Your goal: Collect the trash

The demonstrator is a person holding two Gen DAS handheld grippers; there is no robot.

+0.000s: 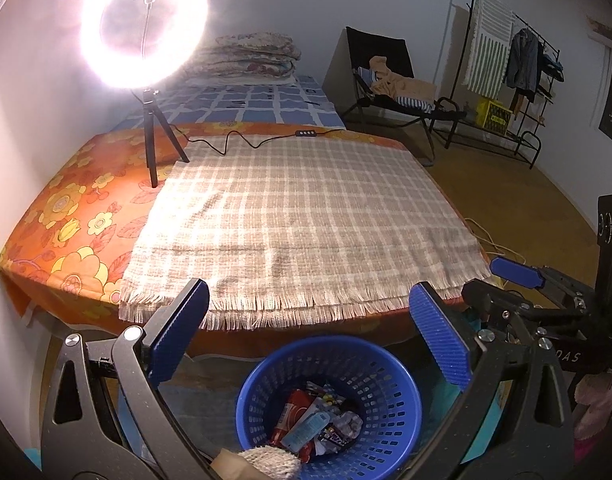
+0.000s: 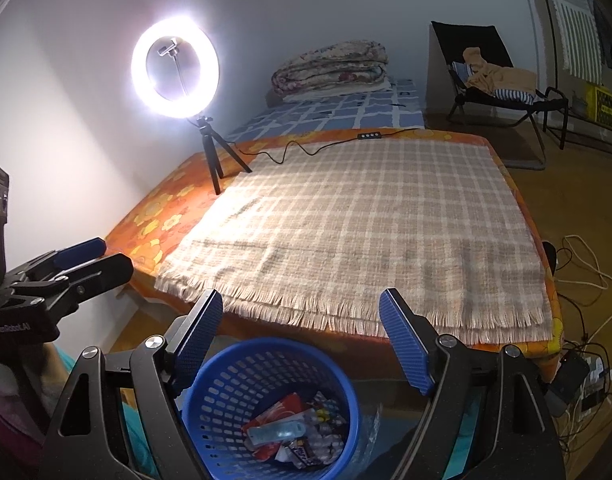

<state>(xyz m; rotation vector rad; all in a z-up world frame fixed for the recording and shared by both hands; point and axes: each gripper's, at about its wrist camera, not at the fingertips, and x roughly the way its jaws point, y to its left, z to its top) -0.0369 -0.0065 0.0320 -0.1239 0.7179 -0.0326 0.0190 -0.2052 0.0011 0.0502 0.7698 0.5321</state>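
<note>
A blue plastic basket stands on the floor at the foot of the bed, with several wrappers inside. It also shows in the right wrist view with the wrappers. My left gripper is open and empty above the basket. My right gripper is open and empty above the basket too. The right gripper shows in the left wrist view at the right. The left gripper shows in the right wrist view at the left.
A checked beige cloth covers the orange flowered bed. A lit ring light on a tripod stands on the bed's far left, its cable running across. A black chair and clothes rack stand beyond. Cables lie on the floor.
</note>
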